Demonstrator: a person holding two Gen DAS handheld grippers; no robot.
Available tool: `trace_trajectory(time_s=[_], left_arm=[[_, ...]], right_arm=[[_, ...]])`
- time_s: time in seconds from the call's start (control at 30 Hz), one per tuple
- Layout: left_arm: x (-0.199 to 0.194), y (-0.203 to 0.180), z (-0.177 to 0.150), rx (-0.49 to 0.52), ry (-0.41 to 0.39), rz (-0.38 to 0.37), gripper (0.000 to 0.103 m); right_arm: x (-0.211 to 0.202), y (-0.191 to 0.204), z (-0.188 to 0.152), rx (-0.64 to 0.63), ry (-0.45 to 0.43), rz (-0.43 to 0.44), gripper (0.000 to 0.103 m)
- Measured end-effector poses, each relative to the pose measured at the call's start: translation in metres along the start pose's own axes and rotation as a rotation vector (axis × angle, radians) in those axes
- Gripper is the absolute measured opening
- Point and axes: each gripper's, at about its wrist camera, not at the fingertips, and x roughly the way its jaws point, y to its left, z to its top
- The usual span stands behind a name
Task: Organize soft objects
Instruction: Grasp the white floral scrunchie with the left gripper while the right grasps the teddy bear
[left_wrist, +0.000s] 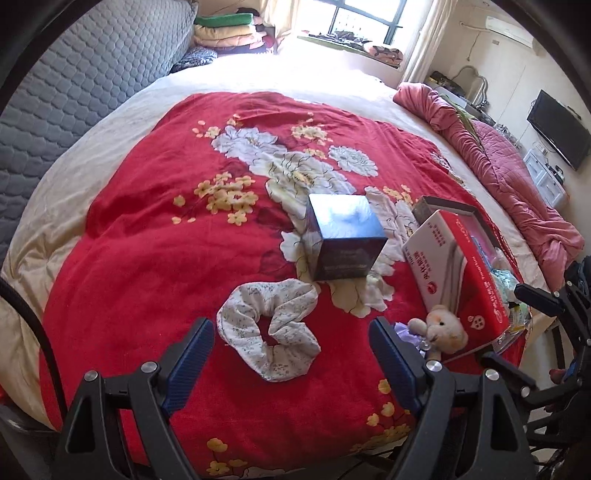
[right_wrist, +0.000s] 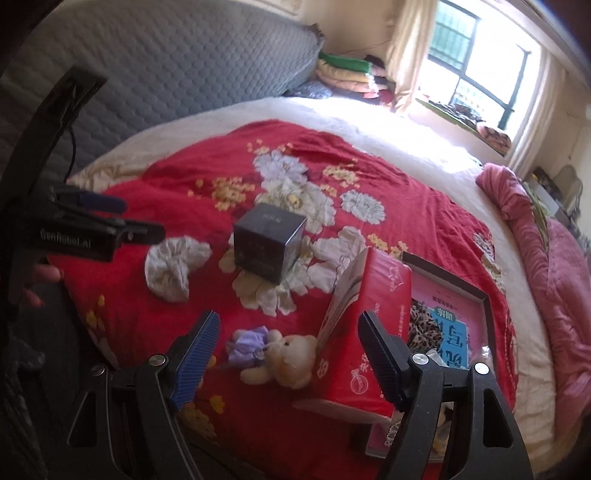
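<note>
Scrunchie (left_wrist: 271, 332), white with small print, lies flat on the red floral blanket (left_wrist: 147, 258), hole up, long axis running roughly from near right to far left in the left wrist view. It sits just ahead of the left gripper (left_wrist: 291, 347), partly between the lines of its blue pads; jaws stand wide, nothing held, no pad touching the fabric.

Small teddy (right_wrist: 286, 360) lies on its side near the blanket's front edge, head toward the red box (right_wrist: 369, 325), touching a lilac cloth bit (right_wrist: 247, 345) on its other side. Right gripper (right_wrist: 290, 349) hangs over it, jaws wide apart, empty; contact with the teddy cannot be told. Its right pad overlaps the red box in view.

Dark cube box (left_wrist: 343, 238) stands upright beyond the scrunchie, near but apart. Red box leans tilted against an open tray (right_wrist: 484, 295) holding a pink booklet and leopard-print cloth. Pink quilt (left_wrist: 498, 173) bunched along the bed's far right side. Grey quilted headboard (left_wrist: 92, 81) to the left.
</note>
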Motion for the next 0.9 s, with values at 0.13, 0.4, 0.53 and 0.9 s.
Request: trace_trajectory(time_s=[0.13, 0.4, 0.53, 0.9], left_arm=[[0.026, 0.012, -0.009, -0.017, 0.054, -0.003, 0.085], [0.059, 0.026, -0.015, -0.062, 0.097, -0.09, 0.085], [0.069, 0.03, -0.011, -0.063, 0.105, -0.095, 0.085], [0.099, 0.036, -0.007, -0.082, 0.111, -0.074, 0.048]], right_arm=[[0.034, 0.027, -0.013, -0.231, 0.094, -0.02, 0.078], [0.102, 0.06, -0.023, -0.637, 0.297, -0.046, 0.078], [0.13, 0.062, -0.022, -0.693, 0.345, -0.048, 0.078], [0.143, -0.029, 0.02, 0.017, 0.236, 0.244, 0.047]])
